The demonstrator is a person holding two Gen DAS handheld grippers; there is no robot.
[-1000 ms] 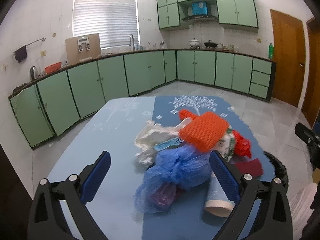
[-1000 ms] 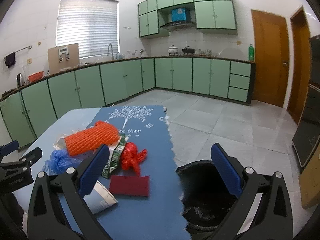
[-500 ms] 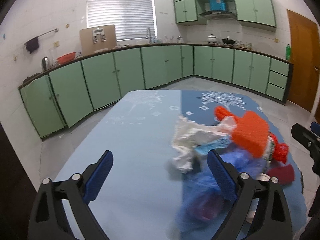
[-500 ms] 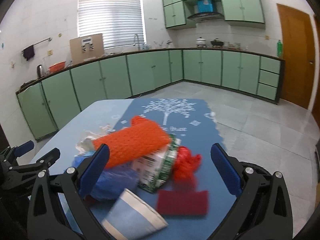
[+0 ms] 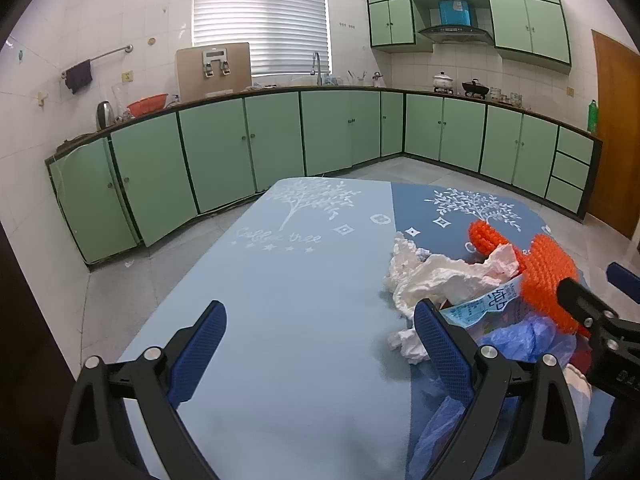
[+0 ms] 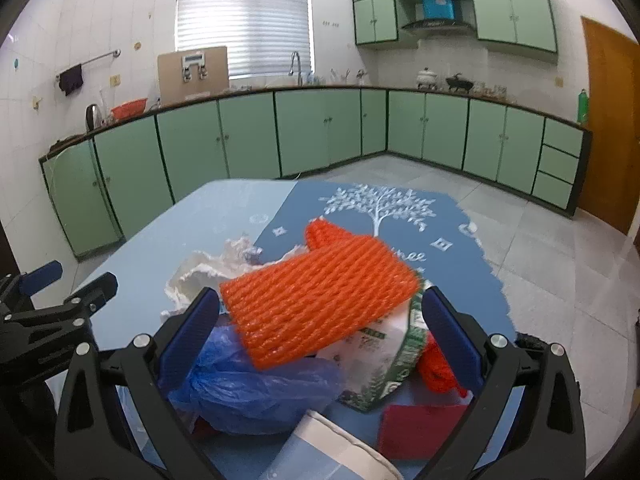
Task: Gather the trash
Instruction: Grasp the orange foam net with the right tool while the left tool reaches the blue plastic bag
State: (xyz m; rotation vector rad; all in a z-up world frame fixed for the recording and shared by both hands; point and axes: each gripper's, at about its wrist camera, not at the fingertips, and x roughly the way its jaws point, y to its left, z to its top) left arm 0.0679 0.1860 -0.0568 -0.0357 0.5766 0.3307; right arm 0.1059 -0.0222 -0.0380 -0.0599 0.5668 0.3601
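Note:
A heap of trash lies on the blue tablecloth (image 5: pixel 304 280). It holds an orange foam net (image 6: pixel 320 300), crumpled white paper (image 5: pixel 436 276), a blue plastic bag (image 6: pixel 248 392), a green-edged white wrapper (image 6: pixel 384 356), a red plastic bag (image 6: pixel 438 372), a dark red card (image 6: pixel 420 428) and a paper cup (image 6: pixel 340 452). My right gripper (image 6: pixel 320 332) is open, its fingers on either side of the orange net. My left gripper (image 5: pixel 320 340) is open and empty over bare cloth, left of the heap; its right finger (image 5: pixel 440 344) is next to the white paper.
Green kitchen cabinets (image 5: pixel 280 136) run along the far walls, with a wooden door (image 5: pixel 616 128) at the right. The table's right edge (image 6: pixel 492 264) drops to a tiled floor. A dark bin rim (image 6: pixel 528 340) shows just past my right finger.
My left gripper has swung left, off the heap onto bare cloth. My right gripper has swung left from over the bin and now straddles the orange net.

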